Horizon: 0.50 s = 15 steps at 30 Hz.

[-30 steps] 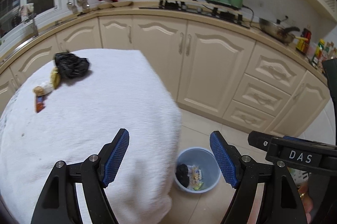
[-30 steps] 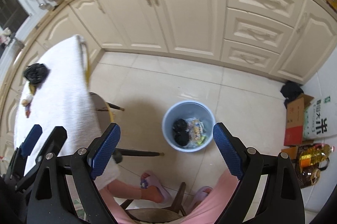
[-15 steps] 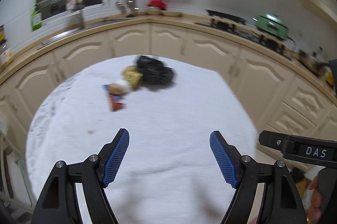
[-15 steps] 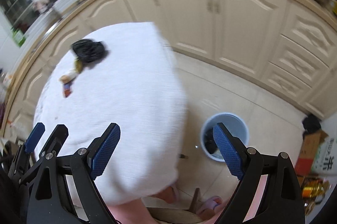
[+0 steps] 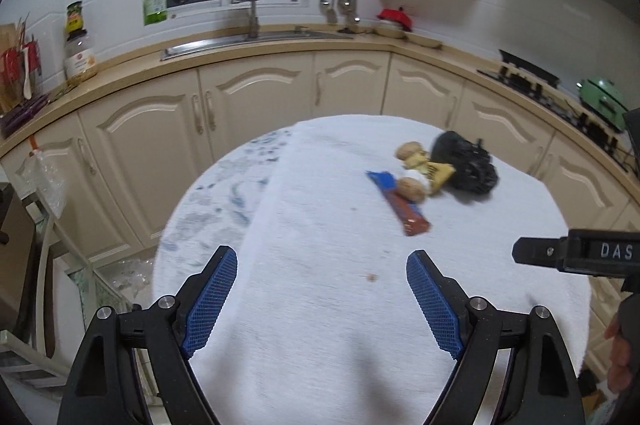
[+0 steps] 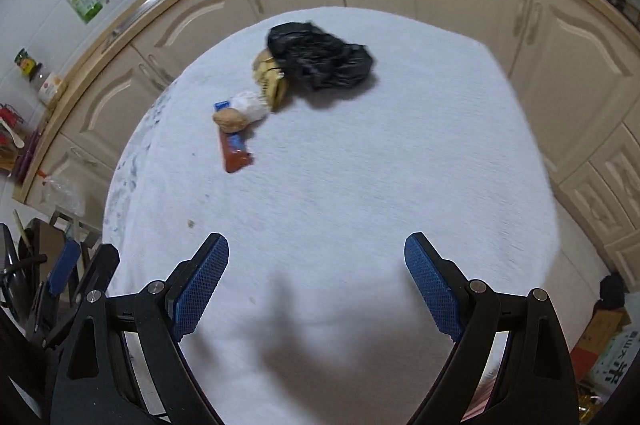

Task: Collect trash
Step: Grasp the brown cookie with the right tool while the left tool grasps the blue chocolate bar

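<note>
A pile of trash lies on the far part of the white-clothed table (image 5: 344, 305) (image 6: 360, 193): a crumpled black plastic bag (image 5: 466, 161) (image 6: 320, 55), a yellow wrapper (image 5: 434, 171) (image 6: 272, 83), brown nutshell-like lumps with white paper (image 5: 412, 187) (image 6: 240, 113), and a red-and-blue snack wrapper (image 5: 402, 205) (image 6: 234, 149). My left gripper (image 5: 322, 299) is open and empty above the near table. My right gripper (image 6: 316, 289) is open and empty, also short of the trash. The bin is out of view.
Cream kitchen cabinets (image 5: 240, 113) curve behind the table, with a sink (image 5: 256, 37), bottles and utensils on the counter. A stove and green appliance (image 5: 604, 101) sit at right. Cardboard boxes (image 6: 608, 337) stand on the floor at right. A small crumb (image 5: 373, 277) lies on the cloth.
Both grippers have swung left from the blue floor bin to face the table. The trash pile now sits ahead of both; the bin has left view. Both stay open.
</note>
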Each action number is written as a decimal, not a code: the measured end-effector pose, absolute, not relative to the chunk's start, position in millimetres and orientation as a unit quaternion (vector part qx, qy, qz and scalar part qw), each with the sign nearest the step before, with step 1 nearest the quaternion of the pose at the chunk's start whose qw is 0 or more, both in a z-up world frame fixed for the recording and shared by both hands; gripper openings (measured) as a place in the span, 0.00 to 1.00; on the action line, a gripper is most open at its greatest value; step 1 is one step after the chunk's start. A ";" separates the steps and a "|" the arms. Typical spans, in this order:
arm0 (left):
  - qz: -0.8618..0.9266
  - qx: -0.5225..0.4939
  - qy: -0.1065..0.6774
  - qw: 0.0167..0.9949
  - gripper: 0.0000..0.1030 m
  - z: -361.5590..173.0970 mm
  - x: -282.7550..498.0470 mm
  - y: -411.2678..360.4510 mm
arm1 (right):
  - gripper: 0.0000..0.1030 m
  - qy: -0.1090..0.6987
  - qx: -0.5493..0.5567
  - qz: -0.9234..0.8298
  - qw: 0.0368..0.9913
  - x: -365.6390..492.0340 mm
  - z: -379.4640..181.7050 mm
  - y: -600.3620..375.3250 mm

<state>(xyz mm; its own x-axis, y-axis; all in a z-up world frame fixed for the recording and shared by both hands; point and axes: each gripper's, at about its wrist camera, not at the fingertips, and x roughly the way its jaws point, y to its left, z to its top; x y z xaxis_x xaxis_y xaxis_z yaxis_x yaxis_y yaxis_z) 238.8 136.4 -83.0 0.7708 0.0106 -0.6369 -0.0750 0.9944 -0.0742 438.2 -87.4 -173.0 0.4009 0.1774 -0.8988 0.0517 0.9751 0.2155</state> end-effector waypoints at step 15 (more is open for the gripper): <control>0.036 -0.083 0.343 0.935 0.95 -98.0 334.5 213.8 | 0.89 0.573 0.132 0.044 0.808 539.7 -192.0 -23.0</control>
